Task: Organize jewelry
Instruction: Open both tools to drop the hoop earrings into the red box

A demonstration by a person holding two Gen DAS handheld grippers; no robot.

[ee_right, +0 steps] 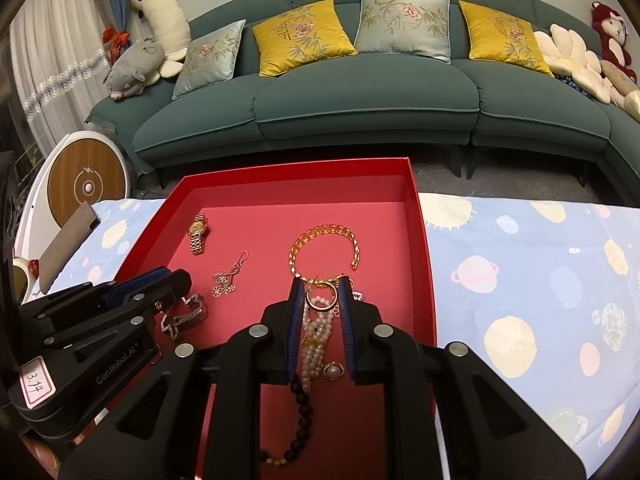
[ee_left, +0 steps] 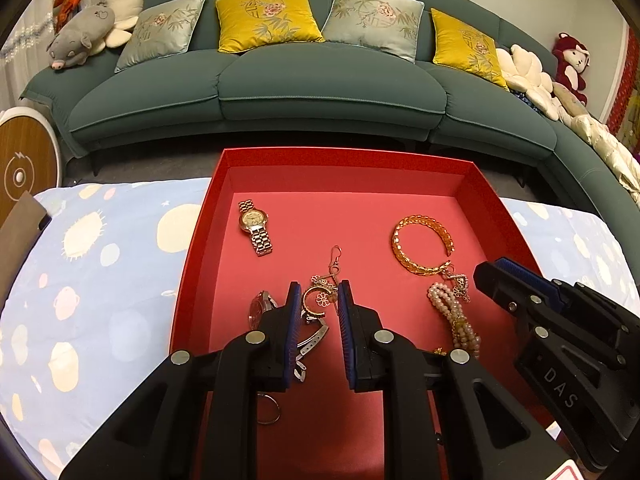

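**Both grippers low over the red jewelry tray**

Shallow red cardboard tray (ee_left: 224, 168) on a table under a pale blue planet-print cloth (ee_left: 100, 280), in front of a long dark teal sofa (ee_left: 320, 92) with yellow and grey embroidered cushions.

Inside the tray, far left: a gold-tone metal-link wristwatch (ee_left: 255, 226), lying flat and well apart from the rest. Far right: an open orange-gold chain bangle (ee_left: 422, 244). Near the middle: a rose-gold dangling flower earring (ee_left: 333, 270).

Left gripper (ee_left: 319, 292) lowered into the tray's near-left part, jaws moderately apart, empty, framing a small gold hoop with a flower charm (ee_left: 316, 299). Just left of it, a silver-faced watch with a steel band (ee_left: 260, 310), its band running under the jaws. Below, a plain metal ring (ee_left: 267, 410).

Right gripper (ee_right: 320, 292) lowered over the near-right part, jaws moderately apart, clamping nothing, straddling a multi-strand pearl bracelet (ee_right: 318, 336). Between the tips, a thin gold ring (ee_right: 321, 300), just at the bangle's near edge. Between the jaws lower down, a pearl-set gold ring (ee_right: 333, 370), beside the pearls. A dark round-bead bracelet (ee_right: 300, 412) trailing from the pearls toward the camera.
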